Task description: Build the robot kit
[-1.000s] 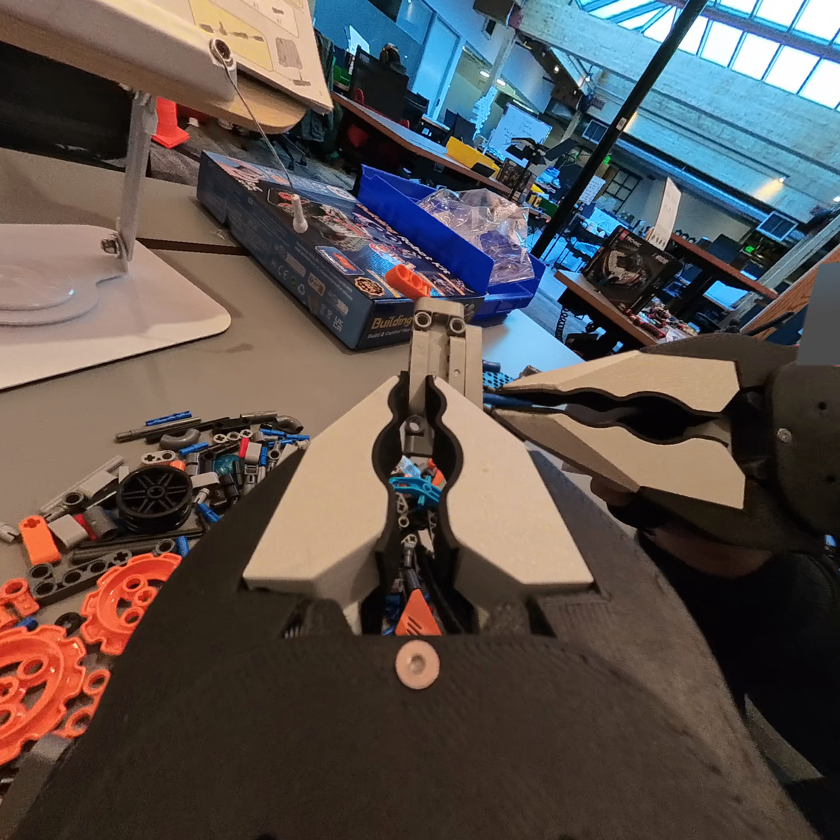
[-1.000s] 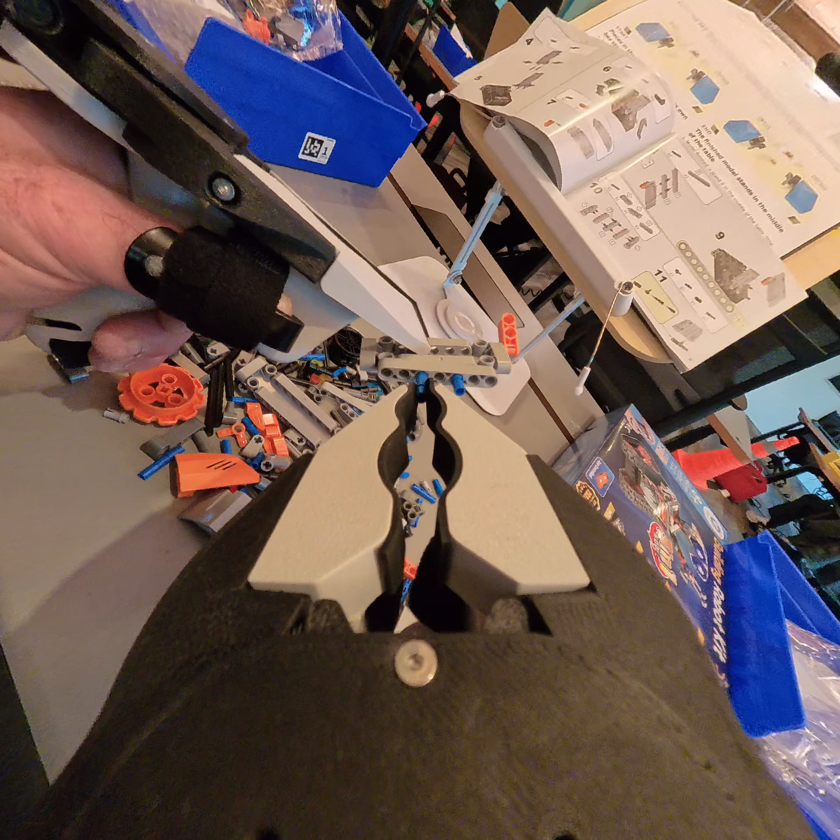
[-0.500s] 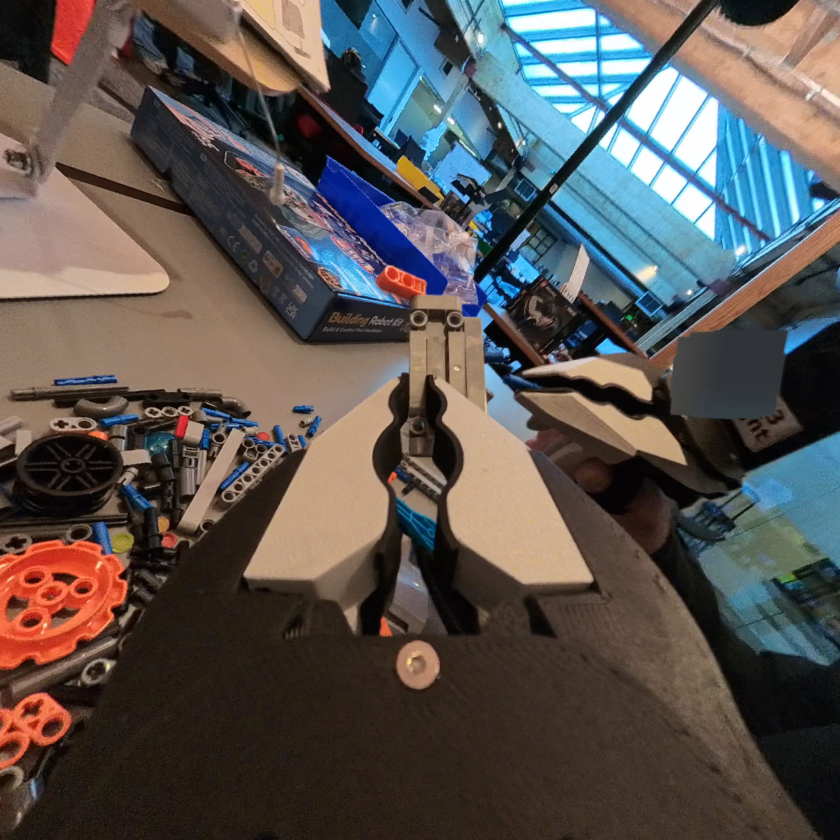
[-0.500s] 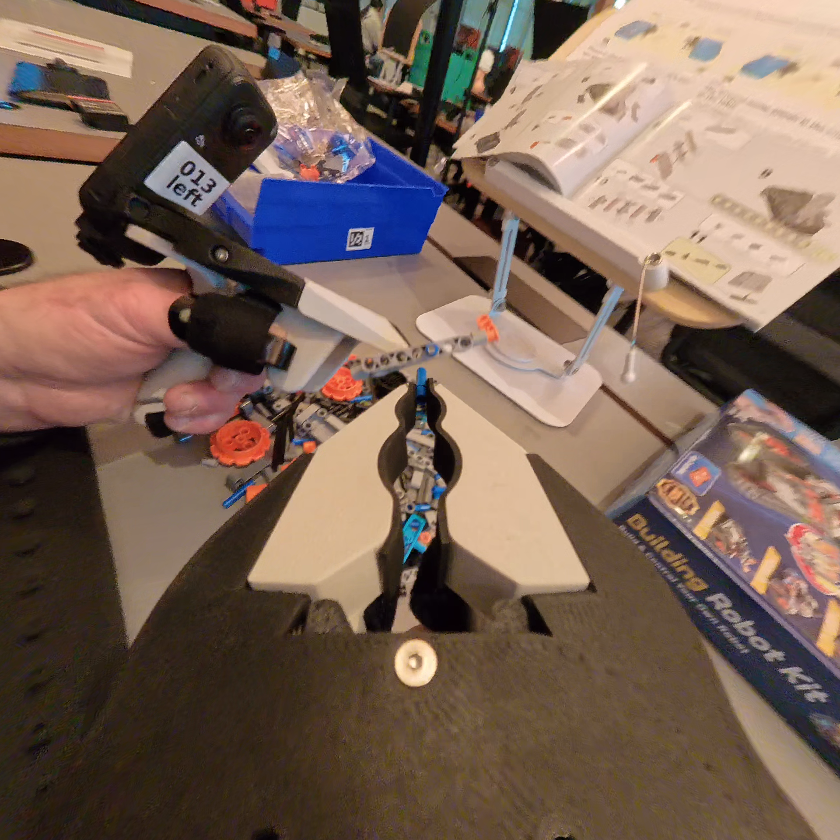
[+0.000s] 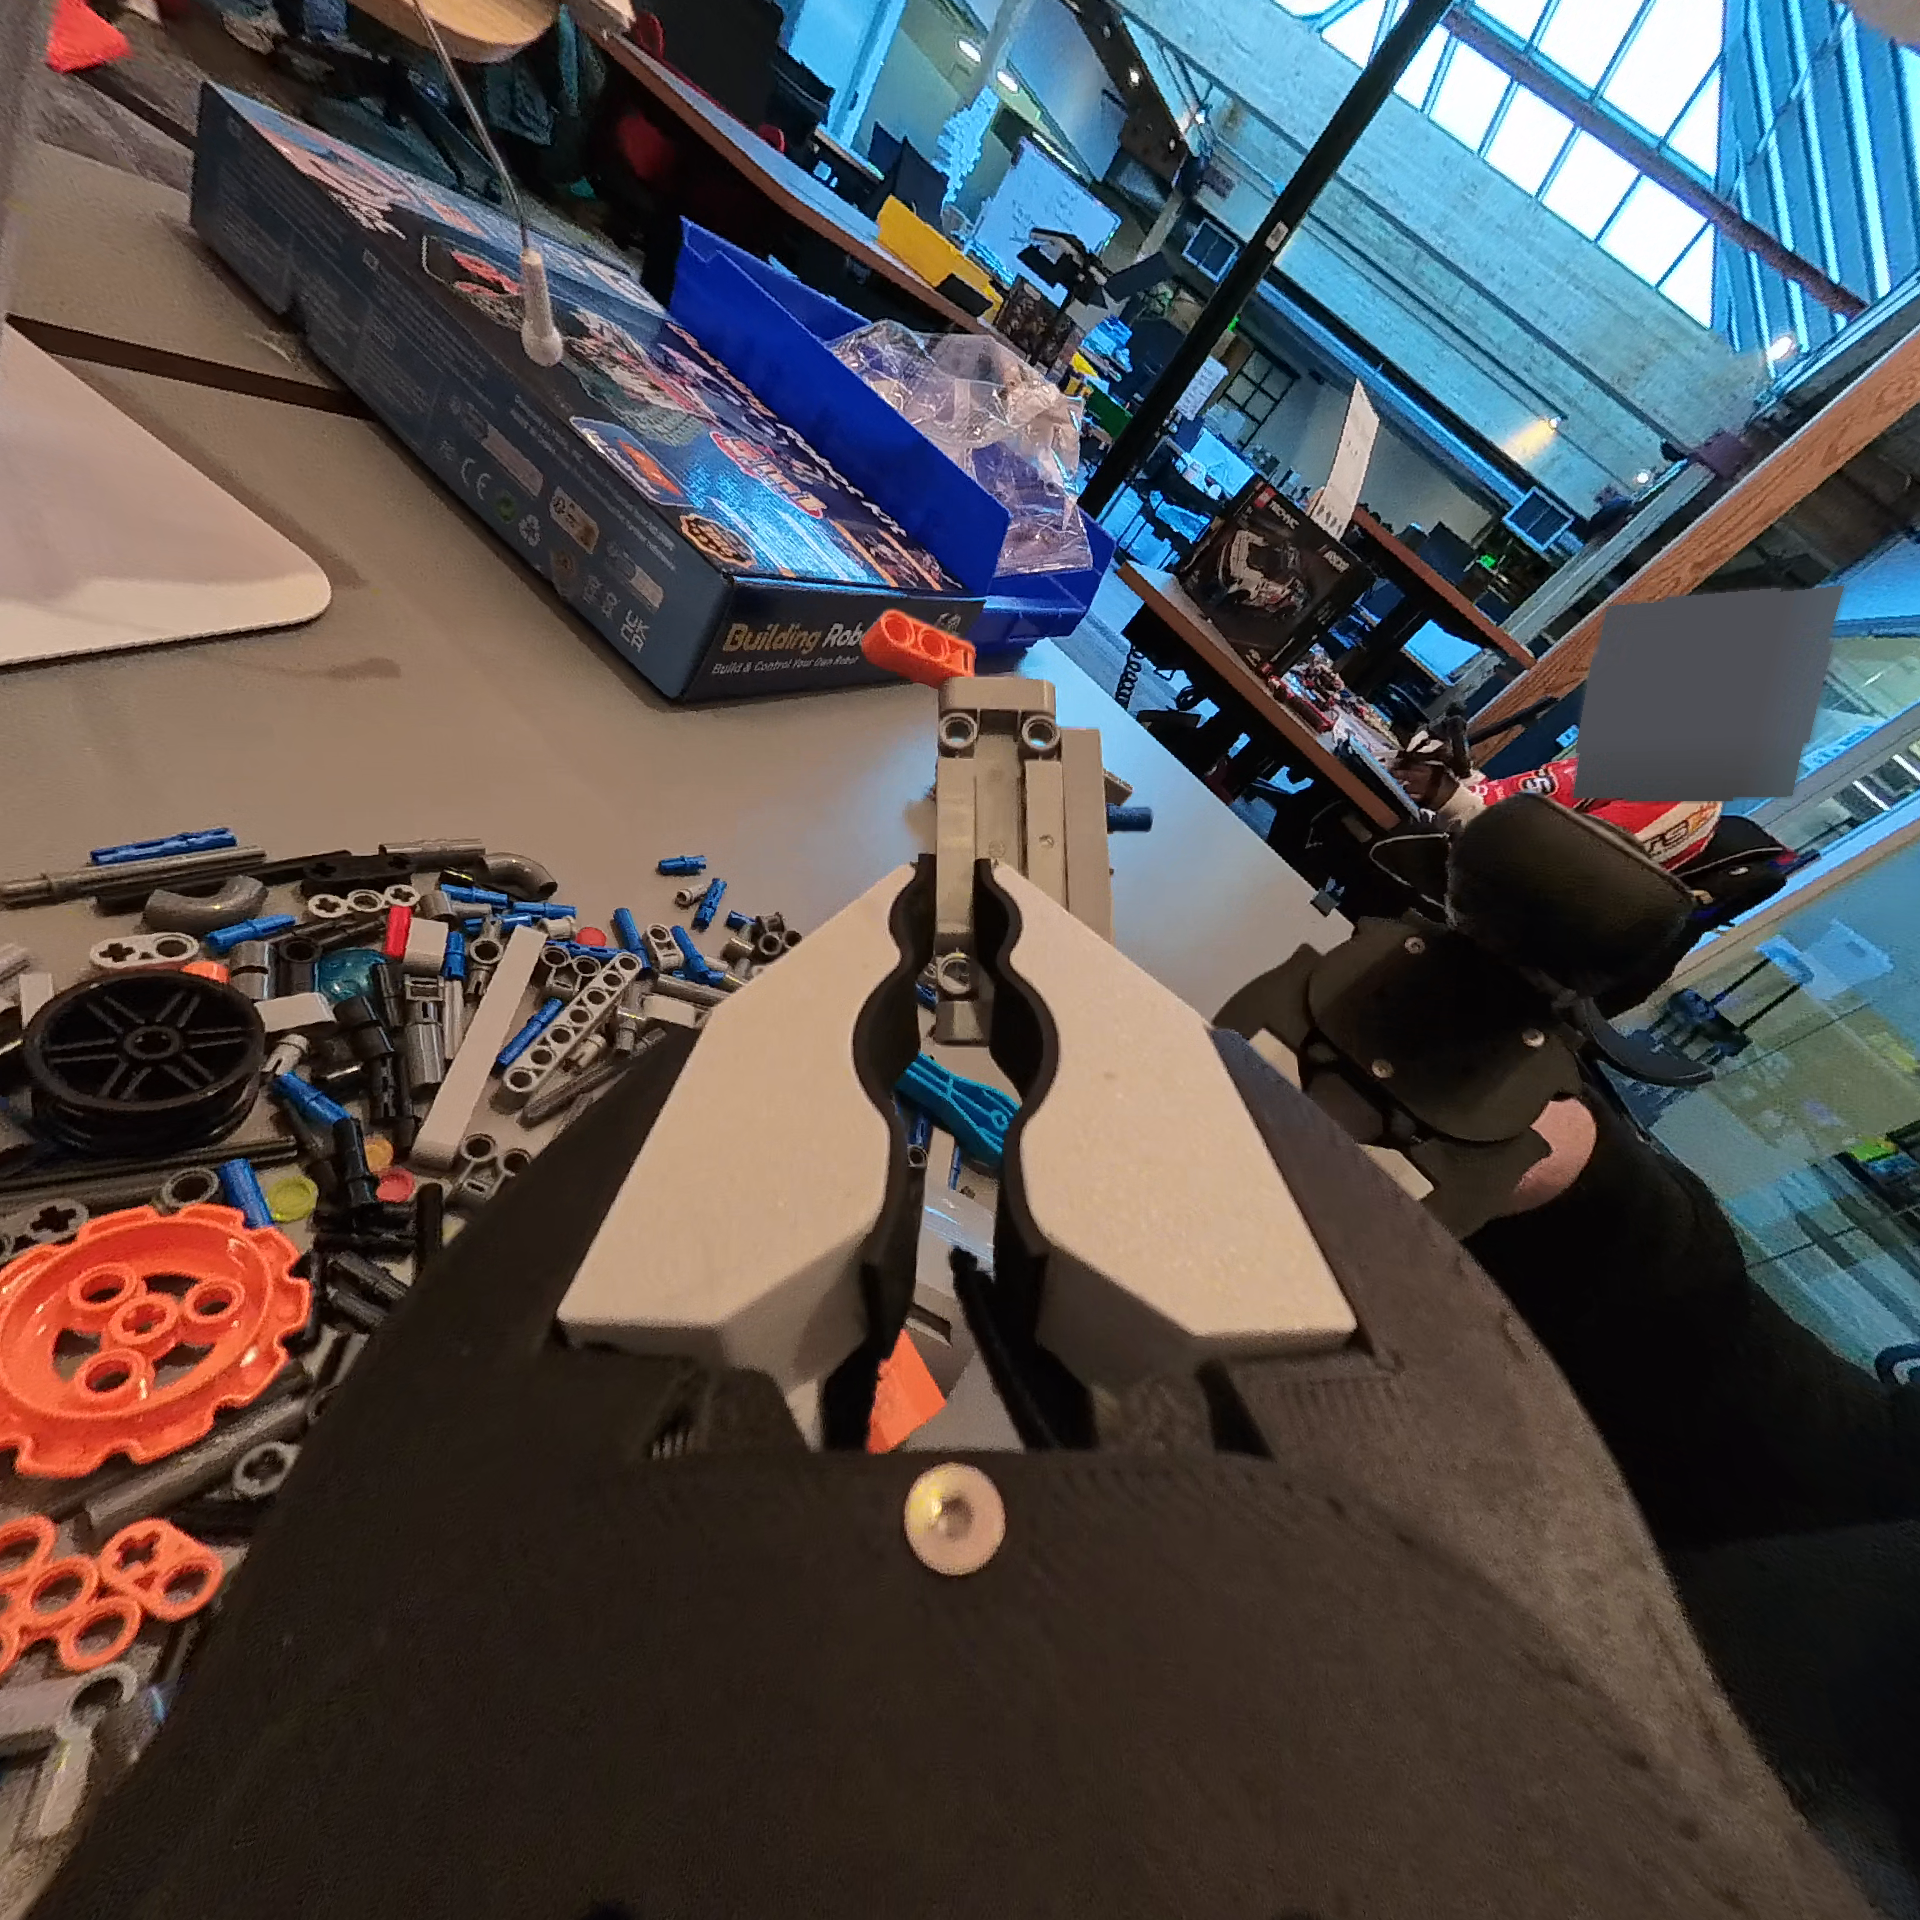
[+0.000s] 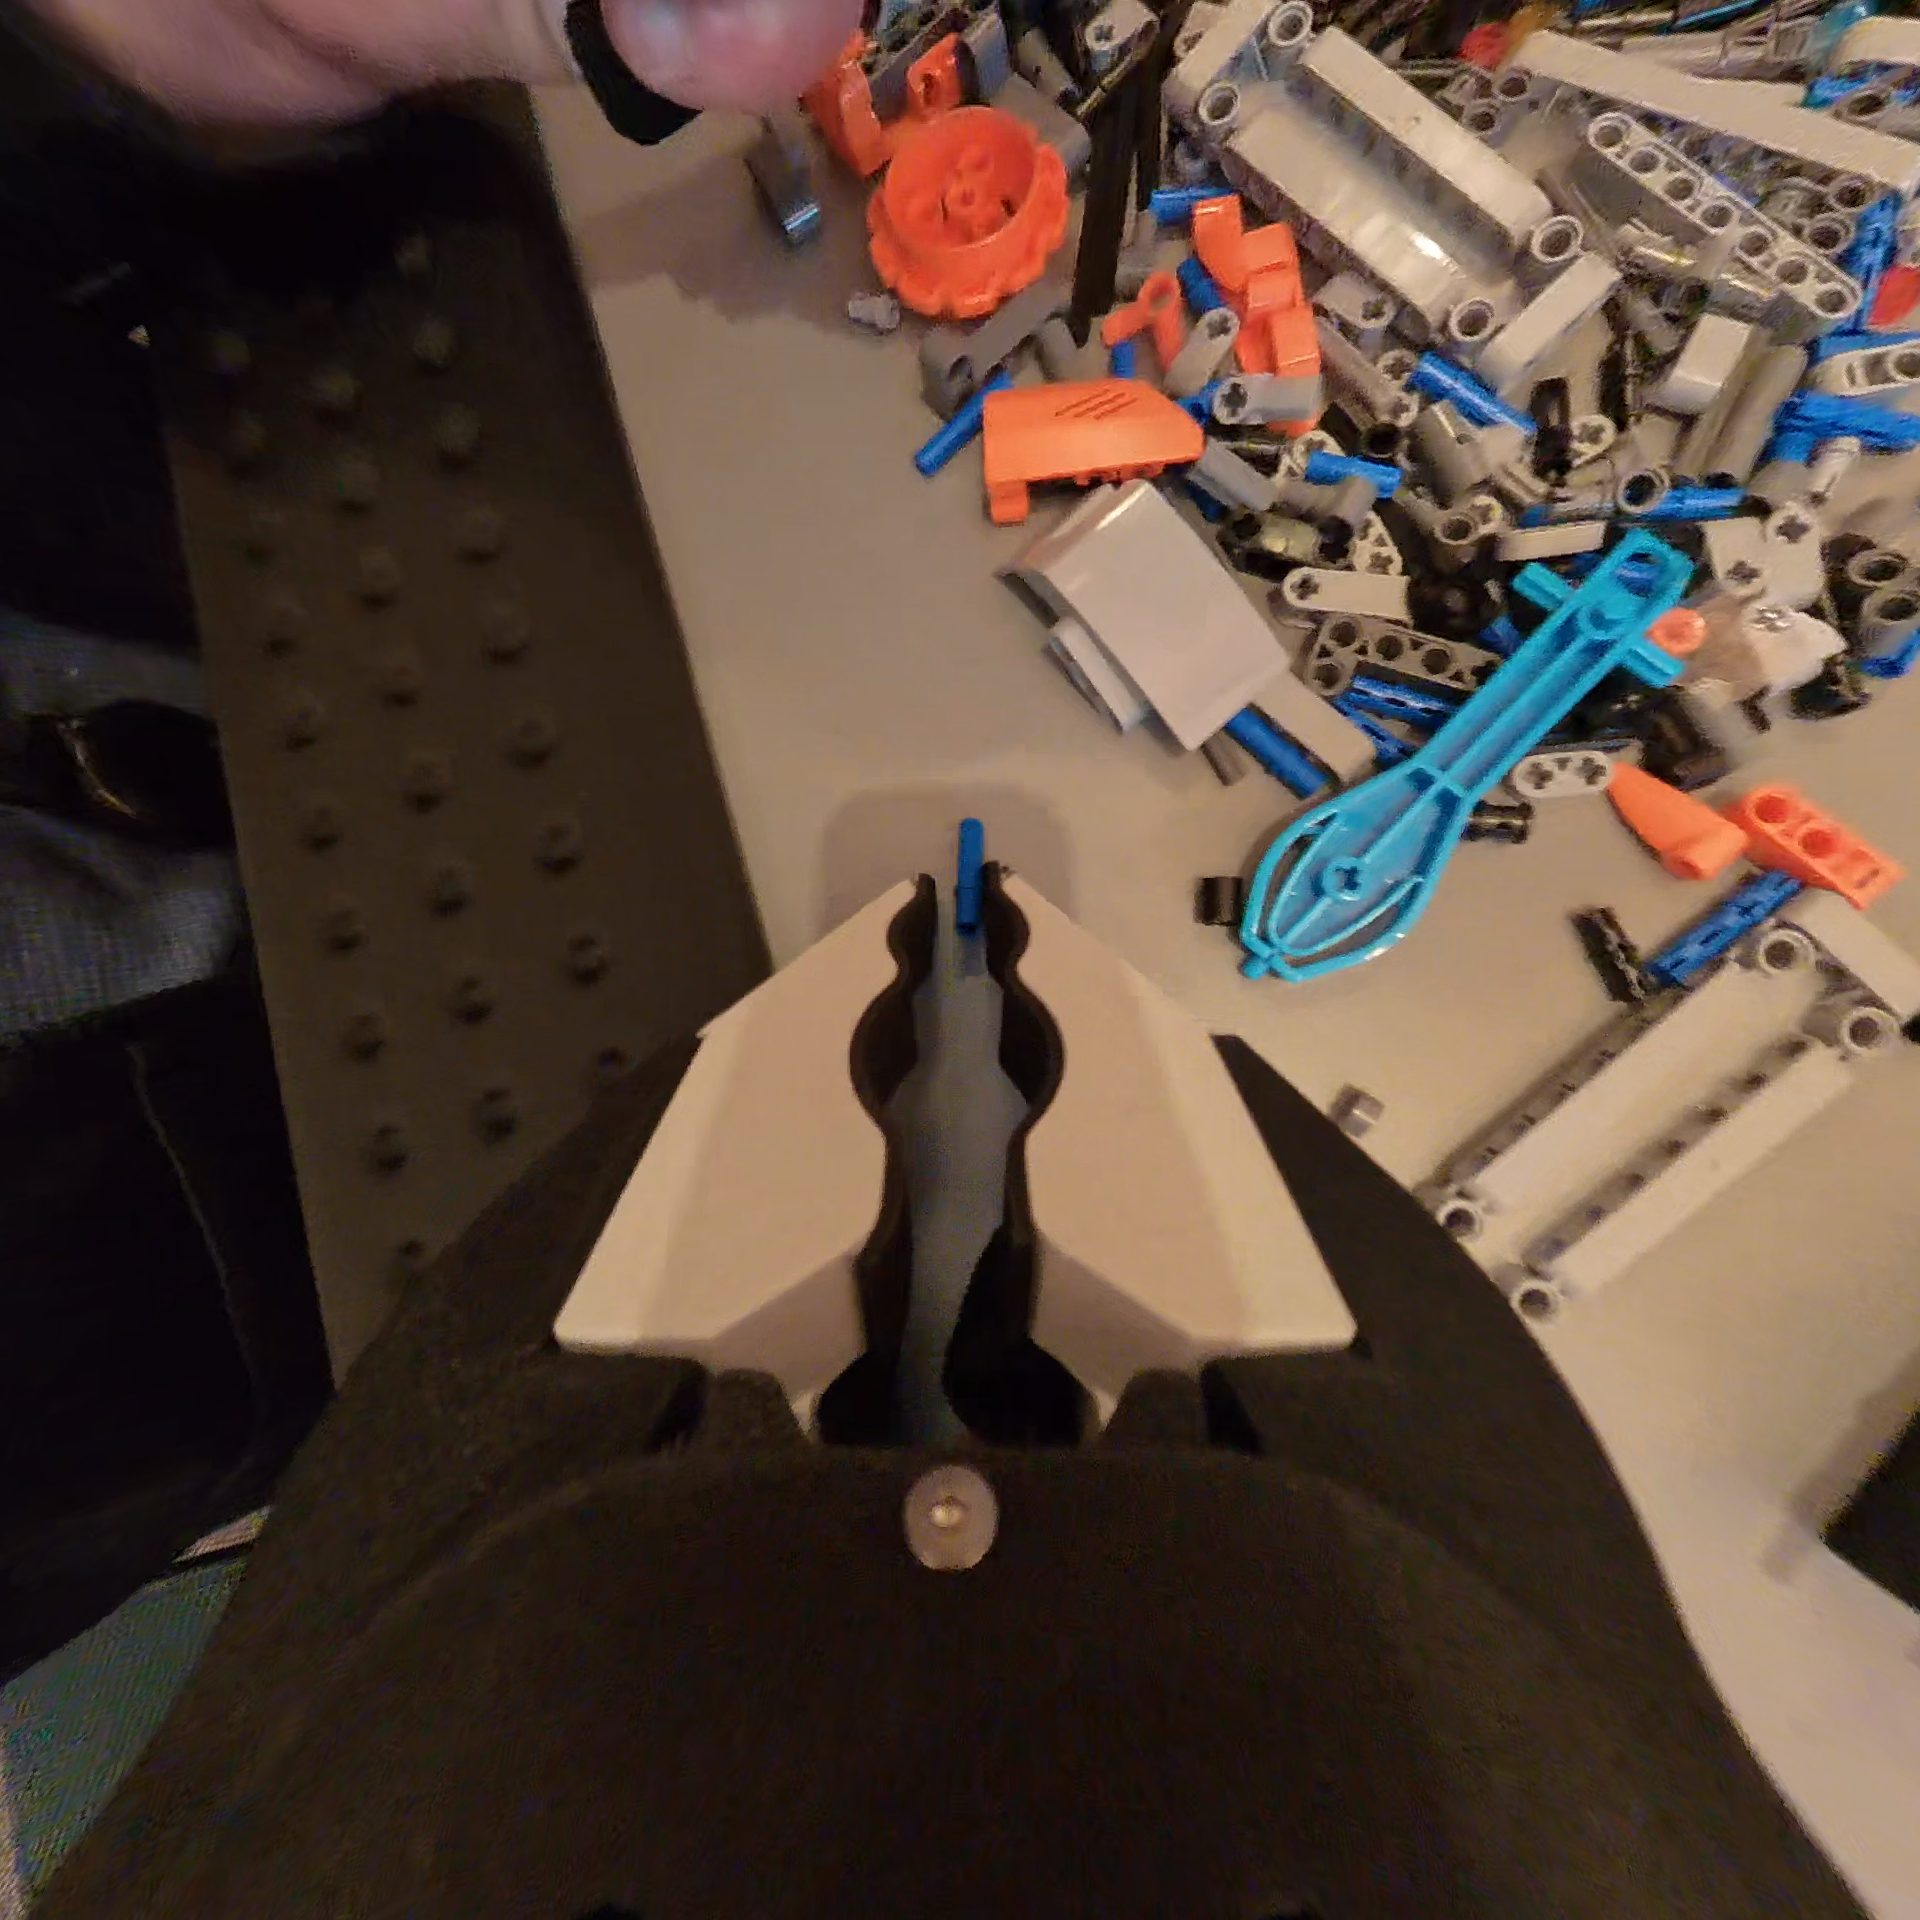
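Item: left gripper (image 5: 954, 883), jaws pinching grey beam assembly (image 5: 1003, 790) above surface (image 5: 582, 769); right gripper (image 6: 958, 894), jaws pinching blue pin (image 6: 968, 871), beside parts pile (image 6: 1507, 416).

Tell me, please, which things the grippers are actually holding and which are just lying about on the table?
Held:
- left gripper: jaws shut on the grey beam assembly, orange connector at its top
- right gripper: jaws shut on a blue pin

Lying about:
- orange gear
- black wheel
- light-blue tool
- kit box
- blue bin
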Motion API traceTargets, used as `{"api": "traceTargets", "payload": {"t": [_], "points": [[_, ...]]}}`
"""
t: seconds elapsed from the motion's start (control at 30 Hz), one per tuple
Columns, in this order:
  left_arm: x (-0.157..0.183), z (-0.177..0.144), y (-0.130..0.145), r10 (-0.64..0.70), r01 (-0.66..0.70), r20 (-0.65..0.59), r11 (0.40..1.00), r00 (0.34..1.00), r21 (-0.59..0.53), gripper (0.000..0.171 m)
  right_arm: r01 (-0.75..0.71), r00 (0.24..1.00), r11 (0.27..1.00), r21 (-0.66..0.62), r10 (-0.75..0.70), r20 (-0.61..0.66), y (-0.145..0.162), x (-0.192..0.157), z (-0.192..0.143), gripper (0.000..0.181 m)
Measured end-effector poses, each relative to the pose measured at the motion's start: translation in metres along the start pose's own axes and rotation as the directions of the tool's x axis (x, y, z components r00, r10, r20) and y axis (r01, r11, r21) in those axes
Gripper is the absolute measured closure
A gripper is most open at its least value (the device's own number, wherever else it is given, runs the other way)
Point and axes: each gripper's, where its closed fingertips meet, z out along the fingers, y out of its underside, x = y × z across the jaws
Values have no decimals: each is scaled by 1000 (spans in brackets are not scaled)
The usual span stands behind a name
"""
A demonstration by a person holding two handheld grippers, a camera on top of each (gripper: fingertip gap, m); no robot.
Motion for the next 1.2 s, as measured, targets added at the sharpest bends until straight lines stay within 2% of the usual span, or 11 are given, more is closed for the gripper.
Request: {"api": "traceTargets", "payload": {"t": [0.17,0.23,0.4,0.5,0.63,0.83,0.93,1.0,1.07,1.13,1.2], "points": [[3,-1,1,16,-16,8,1000,1000,9,166,-38,999,998,56,40,-34,-10,9,-12,150],[3,-2,-2,66,-67,39,998,997,19,166,-64,994,977,205,80,-73,-37,16,-29,149],[17,1,-10,245,-251,118,967,962,43,166,-218,964,770,600,265,10,-117,28,-66,149],[26,2,-12,331,-340,148,939,932,44,166,-275,951,682,677,296,89,-135,34,-71,154],[32,0,-16,389,-403,169,913,906,58,166,-311,943,627,714,294,153,-139,36,-74,172],[49,-3,-17,315,-312,-25,946,949,83,164,-325,944,615,719,249,214,-135,32,-86,174],[50,-10,-22,326,-319,-102,944,940,82,142,-344,937,627,698,186,295,-135,21,-95,173],[76,-14,-13,215,-224,-365,974,906,19,139,-343,930,660,669,141,339,-134,13,-97,174],[91,-17,-10,126,-160,-493,987,861,-28,134,-346,915,683,644,95,391,-136,5,-100,174],[92,-18,-8,130,-176,-522,984,843,-38,160,-325,901,722,611,39,432,-136,-5,-104,174],[96,-20,-12,120,-155,-541,988,832,-19,166,-323,900,719,615,33,434,-139,-2,-110,175]]}}
